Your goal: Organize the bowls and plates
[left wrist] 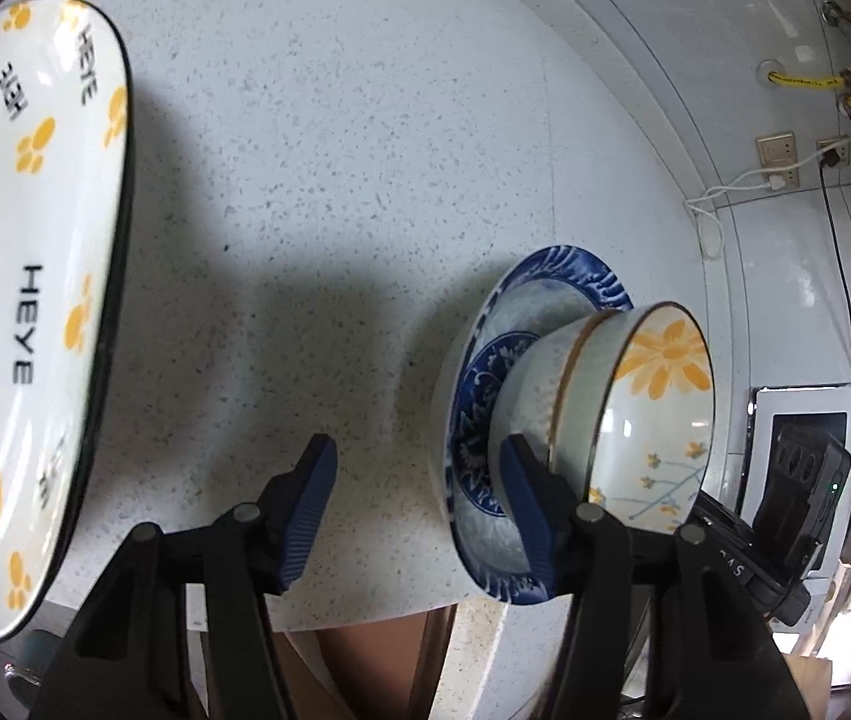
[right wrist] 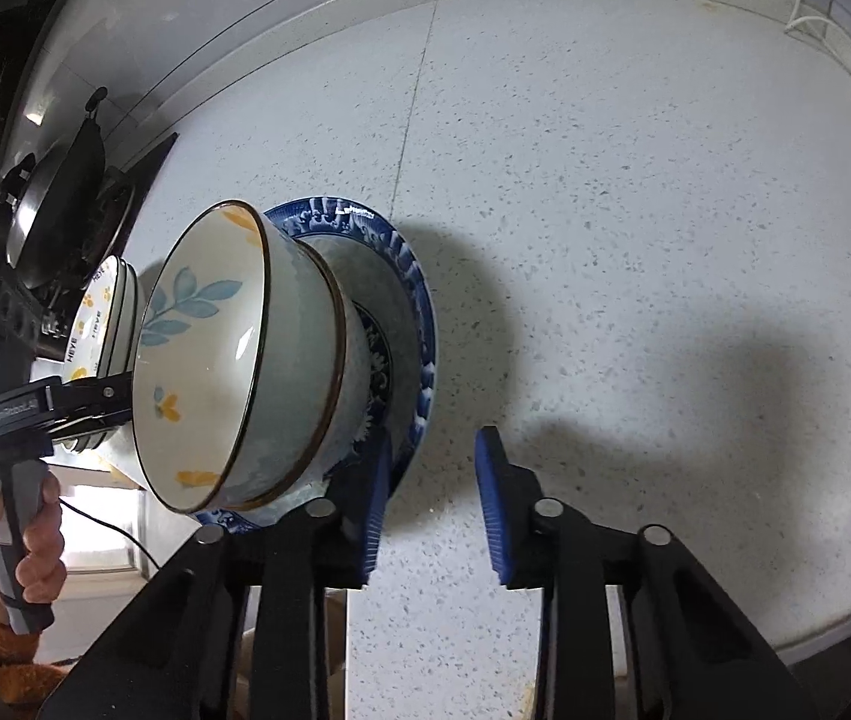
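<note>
On the speckled counter [left wrist: 317, 192], a floral bowl [left wrist: 629, 414] sits in the blue plate [left wrist: 569, 282]. Both the left gripper [left wrist: 419, 510] and right gripper [right wrist: 431, 504] gape, holding nothing. Only the left view shows the bear plate [left wrist: 23, 276] close up; only the right shows the wok [right wrist: 59, 204].

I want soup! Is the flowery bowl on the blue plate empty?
Empty. The flowery bowl shows only its painted inside, with no food or liquid, sitting on the blue plate.

a home kitchen: speckled countertop [right wrist: 635, 210], stove pan [right wrist: 59, 198], tiled wall [left wrist: 695, 30]
</note>
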`<state>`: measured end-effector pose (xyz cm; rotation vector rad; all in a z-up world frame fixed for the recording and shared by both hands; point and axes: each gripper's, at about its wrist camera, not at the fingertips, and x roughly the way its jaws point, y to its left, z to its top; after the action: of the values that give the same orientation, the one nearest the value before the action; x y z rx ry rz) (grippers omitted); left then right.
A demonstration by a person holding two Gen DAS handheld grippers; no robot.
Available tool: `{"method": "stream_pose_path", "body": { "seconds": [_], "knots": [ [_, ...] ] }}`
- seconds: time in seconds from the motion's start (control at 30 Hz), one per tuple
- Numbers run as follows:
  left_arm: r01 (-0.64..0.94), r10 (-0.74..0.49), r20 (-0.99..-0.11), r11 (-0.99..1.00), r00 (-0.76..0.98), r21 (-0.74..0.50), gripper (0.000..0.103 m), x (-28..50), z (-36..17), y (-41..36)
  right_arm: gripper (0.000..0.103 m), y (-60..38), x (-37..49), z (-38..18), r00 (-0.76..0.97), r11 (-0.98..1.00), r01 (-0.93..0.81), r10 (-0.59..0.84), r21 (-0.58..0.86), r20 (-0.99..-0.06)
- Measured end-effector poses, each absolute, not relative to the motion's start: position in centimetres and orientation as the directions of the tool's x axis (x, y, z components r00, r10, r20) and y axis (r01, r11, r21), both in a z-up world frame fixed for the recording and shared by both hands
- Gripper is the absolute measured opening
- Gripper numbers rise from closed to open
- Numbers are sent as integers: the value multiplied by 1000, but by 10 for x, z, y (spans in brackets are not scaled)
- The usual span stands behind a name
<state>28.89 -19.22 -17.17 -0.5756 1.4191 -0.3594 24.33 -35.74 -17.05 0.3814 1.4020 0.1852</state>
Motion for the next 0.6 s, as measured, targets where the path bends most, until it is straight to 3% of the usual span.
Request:
{"method": "stream_pose_path", "body": {
  "seconds": [0.43,0.6],
  "knots": [
    [-69,-627,-770,768,123,-637,14,307,-191,-202,10,-360,255,-193,148,878,96,453,469,-879],
    [-80,-638,-760,757,121,-648,13,309,-192,-203,10,-359,258,-195,140,873,99,463,478,-875]
  ]
}}
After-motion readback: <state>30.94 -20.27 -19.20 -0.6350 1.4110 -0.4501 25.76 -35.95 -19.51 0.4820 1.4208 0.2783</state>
